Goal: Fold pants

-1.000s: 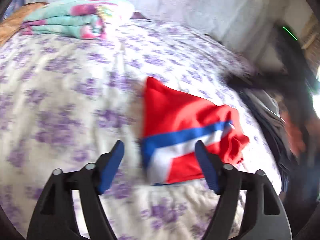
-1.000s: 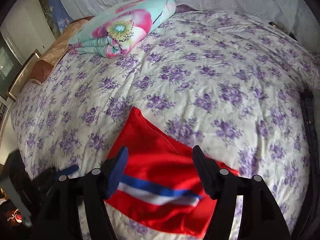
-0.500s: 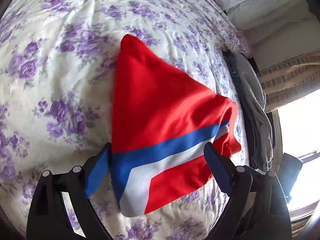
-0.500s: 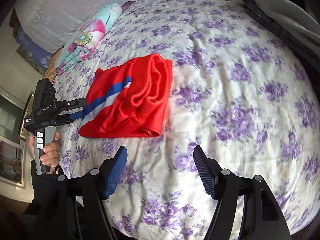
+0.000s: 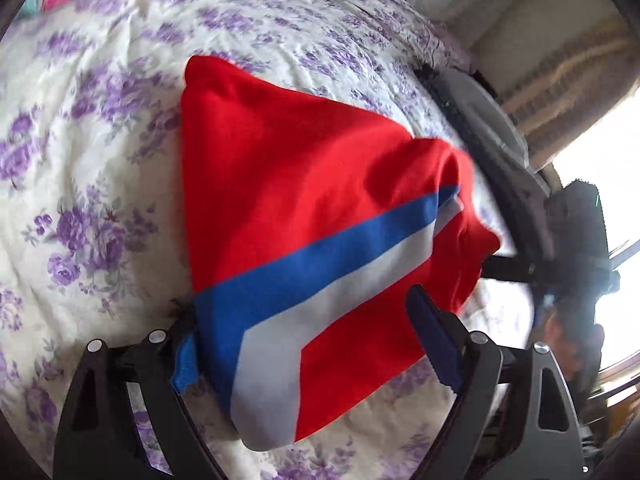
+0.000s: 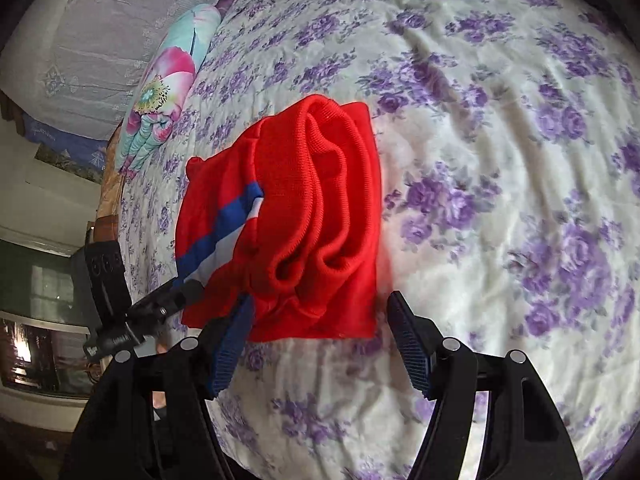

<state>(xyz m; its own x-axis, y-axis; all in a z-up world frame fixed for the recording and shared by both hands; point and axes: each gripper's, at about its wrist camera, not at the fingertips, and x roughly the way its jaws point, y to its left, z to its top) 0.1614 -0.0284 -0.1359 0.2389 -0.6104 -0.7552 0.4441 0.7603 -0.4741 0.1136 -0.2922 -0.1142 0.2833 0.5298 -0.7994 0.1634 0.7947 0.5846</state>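
Observation:
Red pants with a blue and white stripe lie folded in a bundle on the flowered bedspread. My left gripper is open, its jaws on either side of the bundle's near striped edge. In the right wrist view the pants show their bunched red end. My right gripper is open, just short of that end, above the bedspread. The left gripper shows there at the bundle's left edge. The right gripper shows blurred at the bundle's right side.
A folded turquoise and pink blanket lies at the far end of the bed, by a white cover. Dark and grey clothing hangs along the bed's right edge. A bright window is beyond it.
Both grippers have moved in closer to the pants. The left jaws now flank the striped edge, and the right gripper has come up to the bunched end. Both stay open.

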